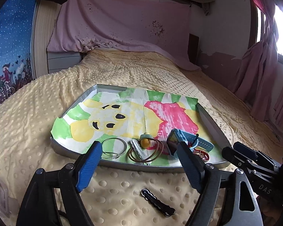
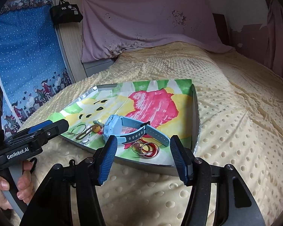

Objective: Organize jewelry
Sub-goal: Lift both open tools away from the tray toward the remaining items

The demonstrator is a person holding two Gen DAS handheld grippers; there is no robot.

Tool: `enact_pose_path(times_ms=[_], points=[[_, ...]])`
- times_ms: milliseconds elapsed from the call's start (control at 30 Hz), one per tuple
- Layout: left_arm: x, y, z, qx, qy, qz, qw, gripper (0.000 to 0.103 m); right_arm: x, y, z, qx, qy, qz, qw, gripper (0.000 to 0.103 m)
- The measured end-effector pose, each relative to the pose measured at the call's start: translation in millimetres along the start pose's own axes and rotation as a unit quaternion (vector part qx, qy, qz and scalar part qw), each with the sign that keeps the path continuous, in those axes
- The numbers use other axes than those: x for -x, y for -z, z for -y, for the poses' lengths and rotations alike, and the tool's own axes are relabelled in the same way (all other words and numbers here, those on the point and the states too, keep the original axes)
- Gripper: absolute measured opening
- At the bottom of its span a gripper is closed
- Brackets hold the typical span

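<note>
A grey tray lined with a painted paper lies on the yellow bed. Along its near edge lie thin metal hoops, a pale hair clip, a brown loop with a yellow bead, a blue watch and red rings. A black hair clip lies on the blanket in front of the tray, below my open left gripper. My right gripper is open and empty, just short of the watch and the red rings.
The bumpy yellow blanket covers the whole bed. A pink cloth hangs at the head end. A blue curtain stands at the left. A clear object lies at the left edge of the blanket.
</note>
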State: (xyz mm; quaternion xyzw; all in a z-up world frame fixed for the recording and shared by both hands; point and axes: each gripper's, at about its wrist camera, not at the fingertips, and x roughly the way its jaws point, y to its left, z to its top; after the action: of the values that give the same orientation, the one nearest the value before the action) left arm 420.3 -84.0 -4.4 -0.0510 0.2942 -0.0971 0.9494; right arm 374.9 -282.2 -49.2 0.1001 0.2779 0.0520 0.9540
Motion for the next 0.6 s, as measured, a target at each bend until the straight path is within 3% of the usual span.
enact_pose_path(times_ms=[100, 167, 300, 600], points=[[20, 1, 2, -0.004, -0.003, 0.02, 0.9998, 0.093, 21, 2, 1, -0.004, 0.0, 0.021, 1.0, 0.068], [33, 2, 3, -0.009, -0.005, 0.031, 0.9995, 0.098, 35, 3, 1, -0.006, 0.001, 0.032, 0.999, 0.071], [61, 8, 1, -0.002, -0.011, 0.051, 0.9986, 0.101, 64, 6, -4, -0.012, -0.004, 0.056, 0.998, 0.087], [132, 28, -16, 0.032, -0.016, 0.093, 0.9951, 0.103, 136, 24, -34, 0.012, -0.015, 0.092, 0.996, 0.099]])
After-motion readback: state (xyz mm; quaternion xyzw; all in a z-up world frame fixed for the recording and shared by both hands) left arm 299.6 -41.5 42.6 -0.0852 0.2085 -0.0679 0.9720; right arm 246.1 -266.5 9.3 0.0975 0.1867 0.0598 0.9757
